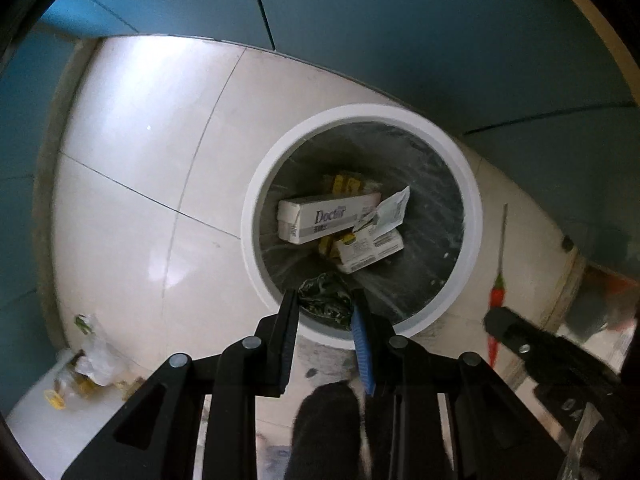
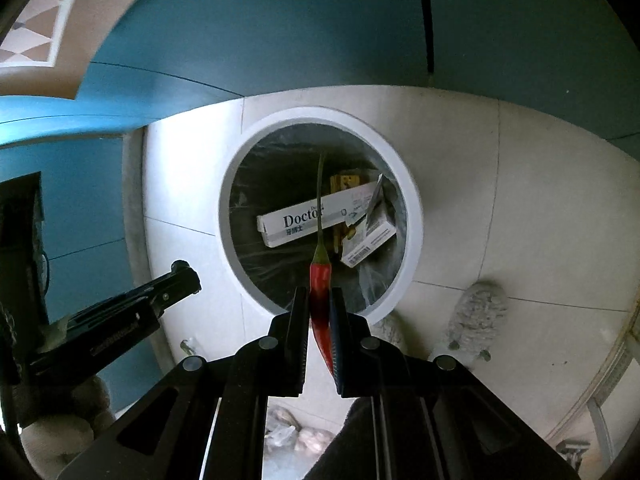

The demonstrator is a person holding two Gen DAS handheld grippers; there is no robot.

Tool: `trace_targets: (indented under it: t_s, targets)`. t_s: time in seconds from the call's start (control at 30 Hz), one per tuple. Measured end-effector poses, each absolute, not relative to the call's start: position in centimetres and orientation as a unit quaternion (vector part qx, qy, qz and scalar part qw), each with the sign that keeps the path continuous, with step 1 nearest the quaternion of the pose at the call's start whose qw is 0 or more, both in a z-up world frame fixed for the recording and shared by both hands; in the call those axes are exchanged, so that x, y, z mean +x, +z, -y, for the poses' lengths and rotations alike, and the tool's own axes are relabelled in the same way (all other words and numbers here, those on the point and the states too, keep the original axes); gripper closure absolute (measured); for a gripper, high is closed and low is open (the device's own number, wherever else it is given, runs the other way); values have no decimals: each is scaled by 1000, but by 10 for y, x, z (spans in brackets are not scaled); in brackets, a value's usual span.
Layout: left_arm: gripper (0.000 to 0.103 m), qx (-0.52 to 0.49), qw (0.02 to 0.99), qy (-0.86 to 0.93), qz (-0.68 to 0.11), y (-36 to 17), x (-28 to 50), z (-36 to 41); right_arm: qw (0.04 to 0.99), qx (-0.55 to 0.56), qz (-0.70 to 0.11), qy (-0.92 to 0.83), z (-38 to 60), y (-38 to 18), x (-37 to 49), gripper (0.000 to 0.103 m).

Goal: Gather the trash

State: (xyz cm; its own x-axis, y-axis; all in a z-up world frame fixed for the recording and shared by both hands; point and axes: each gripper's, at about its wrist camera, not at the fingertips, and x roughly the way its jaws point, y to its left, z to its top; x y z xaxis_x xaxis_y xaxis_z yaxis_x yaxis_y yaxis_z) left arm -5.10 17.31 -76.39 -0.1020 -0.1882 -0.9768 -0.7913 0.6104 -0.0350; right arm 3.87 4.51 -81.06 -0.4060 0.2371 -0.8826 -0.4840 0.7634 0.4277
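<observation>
from the left wrist view, a pale tiled floor meets teal walls; the left gripper pinches a dark crumpled wrapper over the white bin. from the right wrist view, the right gripper clamps a red chili above the same bin.

- In the left wrist view we see the bin at the frame's centre, on the floor, with the wall across the top.
- In the bin lie a long box, a smaller box to its lower right, and a torn packet above that.
- The left gripper grips a crumpled wrapper over the bin's lower rim.
- More litter lies on the floor at lower left.
- In the right wrist view the right gripper pinches a chilli pepper above the bin's lower edge.
- A slipper rests on the floor, lower right of the bin.
</observation>
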Motion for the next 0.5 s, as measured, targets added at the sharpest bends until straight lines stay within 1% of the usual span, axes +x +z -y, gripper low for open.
trace_targets:
  t_s: [0.1,0.13,0.2,0.23,0.27,0.3,0.33,0.37,0.4,0.43,0.47,0.5]
  targets:
    - [79,-370,573,266,-681,-759,-54,-179,533,-81,-773,333,-50,-818,38,92]
    - [76,-364,572,270,-684,-758,-53,-179,532,-81,-775,330,-50,-819,37,92]
    - [59,-353,577,273,-684,-753,-54,-180,529,-88,-779,326,-51,-823,37,92]
    - [38,-350,579,277,-682,-749,-55,-180,530,-94,-777,326,-53,-823,36,86]
    - [21,-345,582,281,-680,-746,-56,-181,533,-100,-775,325,-54,-822,35,75]
    - [17,-339,585,285,-680,-743,-57,-182,536,-103,-773,324,-55,-821,35,69]
    - [16,-330,586,290,-681,-740,-58,-182,538,-106,-771,324,-55,-820,34,59]
    - [12,-324,587,292,-682,-736,-59,-182,540,-108,-769,325,-55,-817,34,55]
    - [8,-318,587,296,-683,-733,-60,-182,543,-113,-766,326,-55,-814,34,54]
    - [2,-314,587,302,-683,-730,-62,-182,548,-122,-761,326,-56,-810,33,48]
    - [1,-311,590,305,-679,-725,-64,-182,552,-127,-756,328,-57,-806,32,40]
    - [1,-307,593,308,-677,-720,-66,-181,556,-132,-751,331,-57,-801,32,35]
